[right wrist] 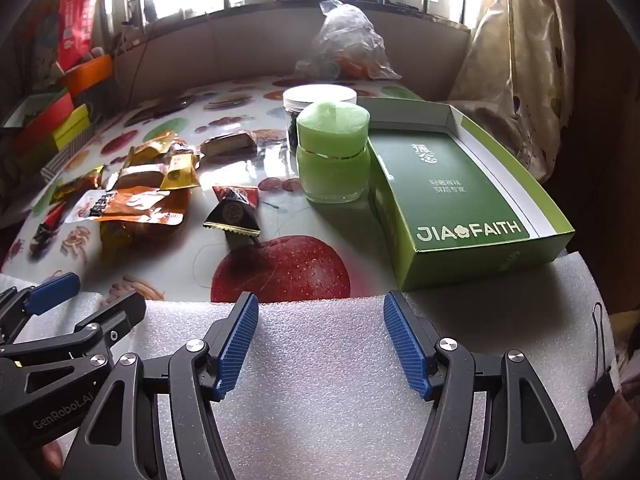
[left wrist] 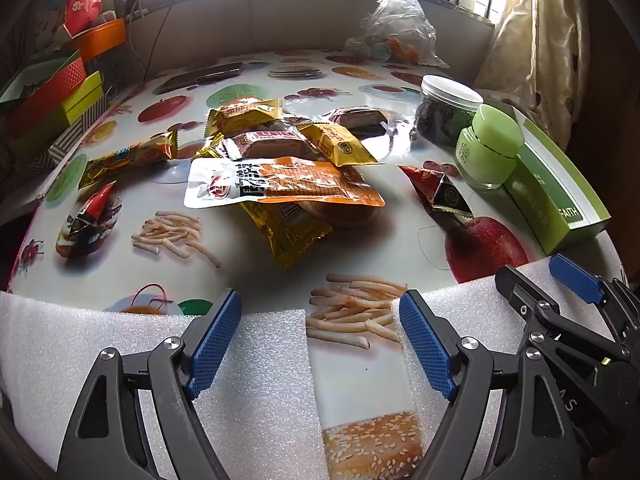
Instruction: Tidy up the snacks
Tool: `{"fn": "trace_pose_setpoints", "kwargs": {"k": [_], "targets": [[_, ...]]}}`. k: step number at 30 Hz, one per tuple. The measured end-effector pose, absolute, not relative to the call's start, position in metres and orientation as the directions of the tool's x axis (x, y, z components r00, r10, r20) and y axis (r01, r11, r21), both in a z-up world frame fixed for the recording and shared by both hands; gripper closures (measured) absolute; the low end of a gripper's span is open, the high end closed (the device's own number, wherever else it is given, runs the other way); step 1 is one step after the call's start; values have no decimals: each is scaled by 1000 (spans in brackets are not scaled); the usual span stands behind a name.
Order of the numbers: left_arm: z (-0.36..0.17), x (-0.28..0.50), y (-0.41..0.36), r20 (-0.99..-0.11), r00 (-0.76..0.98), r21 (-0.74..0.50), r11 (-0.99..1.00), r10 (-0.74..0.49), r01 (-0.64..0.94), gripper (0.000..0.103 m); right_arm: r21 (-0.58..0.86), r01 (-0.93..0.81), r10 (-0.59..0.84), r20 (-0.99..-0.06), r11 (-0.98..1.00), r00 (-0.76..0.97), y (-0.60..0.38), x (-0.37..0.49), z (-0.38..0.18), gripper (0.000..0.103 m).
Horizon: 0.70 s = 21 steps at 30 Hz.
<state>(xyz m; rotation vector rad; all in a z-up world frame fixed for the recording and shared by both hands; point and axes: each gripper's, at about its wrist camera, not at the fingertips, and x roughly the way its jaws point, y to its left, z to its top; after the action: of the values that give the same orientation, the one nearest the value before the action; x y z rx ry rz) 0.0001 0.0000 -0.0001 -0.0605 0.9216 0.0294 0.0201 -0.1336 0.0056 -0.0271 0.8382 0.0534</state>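
Left gripper point(left wrist: 320, 340): spread wide, nothing between its blue pads, hovering over the white foam sheet point(left wrist: 256, 360) at the near edge of the table, well short of the snack pile.

Right gripper point(right wrist: 320, 340): also spread apart and holding nothing, over the foam, just in front of the green box point(right wrist: 460, 200).

Snack pile: heaped mid-table, left of the green box. An orange-and-white pouch point(left wrist: 280, 186) lies on top, overlapping a yellow packet point(left wrist: 288, 232) beneath it; more yellow wrappers point(left wrist: 244, 116) sit behind.

Long gold stick pack point(left wrist: 128, 160): lying flat, left of the pile, apart from it.

Triangular packets: one red-and-black point(right wrist: 234, 210) between the pile and the green box (it rests on the printed apple's stem); another point(left wrist: 90, 210) far left of the pile.

Green jar point(right wrist: 334, 156): upright, touching the green box's left side.

Clear jar with white lid point(left wrist: 448, 110): directly behind the green jar.

Green box: open tray, lettered JIA FAITH, at the table's right edge.

Plastic bag point(left wrist: 396, 28): crumpled, well behind the green box by the window wall.
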Motion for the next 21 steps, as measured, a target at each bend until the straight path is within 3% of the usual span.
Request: {"fn": "trace_pose_setpoints", "kwargs": {"k": [21], "targets": [[2, 1, 2, -798, 602, -35, 998, 3, -51, 21, 1, -56, 39, -731, 998, 681, -134, 18, 6, 37]]}}
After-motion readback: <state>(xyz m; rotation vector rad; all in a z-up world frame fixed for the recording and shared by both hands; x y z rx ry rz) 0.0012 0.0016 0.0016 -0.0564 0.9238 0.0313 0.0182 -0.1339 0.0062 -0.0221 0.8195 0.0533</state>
